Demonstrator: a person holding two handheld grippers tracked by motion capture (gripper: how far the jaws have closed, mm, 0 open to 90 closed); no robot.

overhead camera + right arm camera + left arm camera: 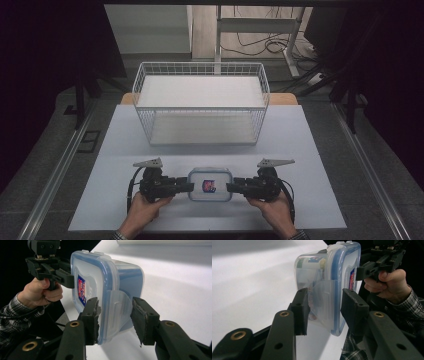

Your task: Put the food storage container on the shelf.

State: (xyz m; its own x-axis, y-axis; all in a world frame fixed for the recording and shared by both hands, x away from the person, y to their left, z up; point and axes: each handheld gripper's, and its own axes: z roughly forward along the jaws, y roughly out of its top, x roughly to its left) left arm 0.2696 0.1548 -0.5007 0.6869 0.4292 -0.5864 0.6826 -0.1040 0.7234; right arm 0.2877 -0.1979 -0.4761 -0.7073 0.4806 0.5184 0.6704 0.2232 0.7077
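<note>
Clear plastic lunch box [210, 184] with blue-rimmed lid sits at the near edge of the white bench [120, 145], between the two hand-held grippers. In the high view it looks level, lid up, sticker in the middle of the lid.

Left hand-held gripper [187, 187] comes in from the box's left short end, jaws clamped top and bottom over the lid rim and side flap. In the left gripper view [324, 306] one pad is under the box wall and one is on the lid, with the latch tab [324, 302] between them. Jaws read as closed on the box end.

Right hand-held gripper [231, 187] mirrors it on the right short end. In the right gripper view [113, 320] one pad presses on the lid side; the other stands just beside the flap [120, 307], contact hard to confirm. I judge it a grip on the box too.

Why two-sided: the box is wide and smooth, so a pinch at each end keeps it level and stops it from swinging. Pads land on the latch flaps, likely because these give an edge to bite on.

White wire basket [200, 102] stands farther back on the bench, well apart from the box, open top, nothing seen inside. Probably the drop target, so the next move needs a joint lift over its rim.
</note>
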